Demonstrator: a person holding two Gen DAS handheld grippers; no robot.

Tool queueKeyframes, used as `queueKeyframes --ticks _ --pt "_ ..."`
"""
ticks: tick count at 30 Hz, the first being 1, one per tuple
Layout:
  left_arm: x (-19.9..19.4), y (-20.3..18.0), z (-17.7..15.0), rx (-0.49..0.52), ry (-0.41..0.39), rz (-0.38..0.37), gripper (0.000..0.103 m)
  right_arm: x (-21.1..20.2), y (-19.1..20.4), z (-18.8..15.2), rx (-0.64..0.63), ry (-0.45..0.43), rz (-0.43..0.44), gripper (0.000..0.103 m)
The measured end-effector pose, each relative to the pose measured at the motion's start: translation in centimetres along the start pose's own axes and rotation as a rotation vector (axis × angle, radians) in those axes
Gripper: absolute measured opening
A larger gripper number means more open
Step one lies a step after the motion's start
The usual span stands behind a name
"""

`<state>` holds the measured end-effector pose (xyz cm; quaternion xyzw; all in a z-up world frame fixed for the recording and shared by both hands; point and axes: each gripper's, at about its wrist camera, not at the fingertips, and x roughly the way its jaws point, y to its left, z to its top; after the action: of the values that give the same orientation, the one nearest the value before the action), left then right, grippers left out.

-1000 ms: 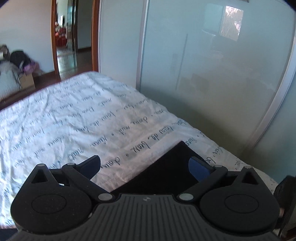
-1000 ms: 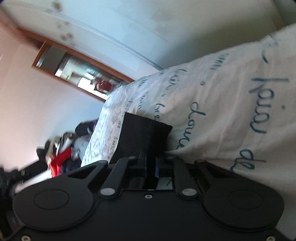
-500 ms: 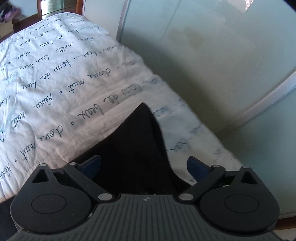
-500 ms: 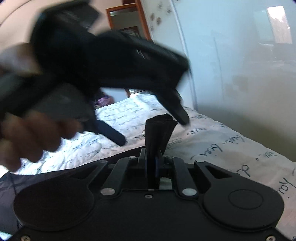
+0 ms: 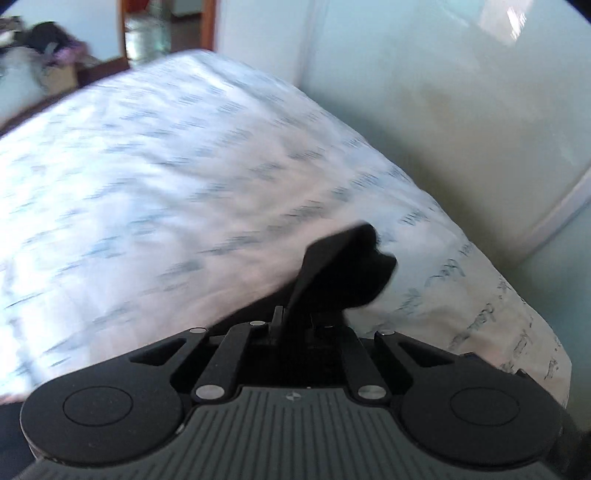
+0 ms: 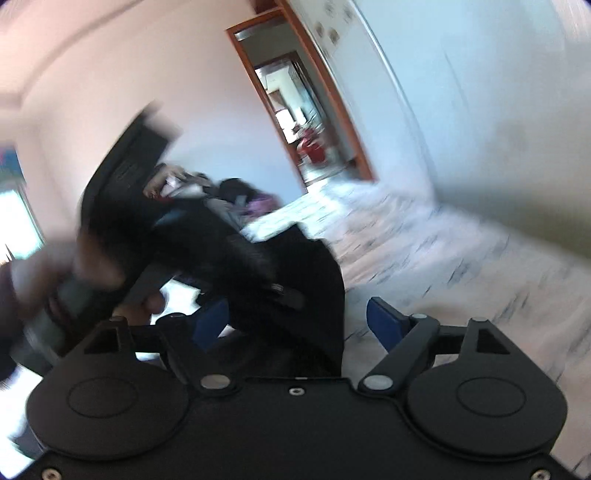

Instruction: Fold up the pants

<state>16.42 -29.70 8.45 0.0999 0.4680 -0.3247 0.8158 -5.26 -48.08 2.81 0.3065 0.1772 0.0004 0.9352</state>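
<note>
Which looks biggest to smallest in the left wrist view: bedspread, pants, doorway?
1. Bedspread fills most of the frame.
2. Pants, the dark bunch at the left gripper, jaws shut on it; nearness to the camera inflates it.
3. Doorway, cropped at the top edge, far off, so its rank against the pants is unsure.

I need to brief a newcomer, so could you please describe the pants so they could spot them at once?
Start at the bed with its white cover printed in blue handwriting. Near its edge by the pale sliding door, the pants rise from the left tongs: the only plain black cloth there.
</note>
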Motion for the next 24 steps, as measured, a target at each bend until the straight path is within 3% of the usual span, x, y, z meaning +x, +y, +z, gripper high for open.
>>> queueKeyframes --ticks 5,7,10,13,15,17,20,22,24 --pt "-7.6 9.3 -4.5 -0.194 -0.065 0.013 0.008 -0.2 0.1 -0.7 0.059 0.06 0.018 0.085" --pt "-10.1 13.4 -7.1 -0.269 -0.089 0.056 0.008 0.3 0.7 -1.2 0.055 0.09 0.046 0.085" --pt "-12.0 20.0 -11.5 -0.42 -0.064 0.159 0.007 1.4 2.5 -1.8 0.043 0.147 0.104 0.085" --pt "-11.7 24.5 -16.1 -0.511 0.01 0.222 0.006 3.0 4.1 -2.3 0.12 0.227 0.231 0.085" --pt "-11.5 26.1 -18.1 -0.557 0.02 0.207 0.007 4.7 5.0 -2.9 0.211 0.272 0.326 0.085" --pt "-11.9 26.5 -19.0 -0.581 -0.02 0.172 0.007 7.2 6.0 -3.7 0.353 0.355 0.417 0.085" --pt "-11.9 26.0 -19.1 -0.54 -0.044 0.17 0.007 9.7 8.5 -5.5 0.527 0.471 0.503 0.086" --pt "-11.8 26.1 -19.4 -0.518 -0.059 0.163 0.007 11.4 10.0 -6.6 0.55 0.514 0.49 0.087" --pt "-11.7 26.2 -19.8 -0.517 -0.074 0.141 0.007 12.2 11.6 -7.8 0.467 0.549 0.359 0.088"
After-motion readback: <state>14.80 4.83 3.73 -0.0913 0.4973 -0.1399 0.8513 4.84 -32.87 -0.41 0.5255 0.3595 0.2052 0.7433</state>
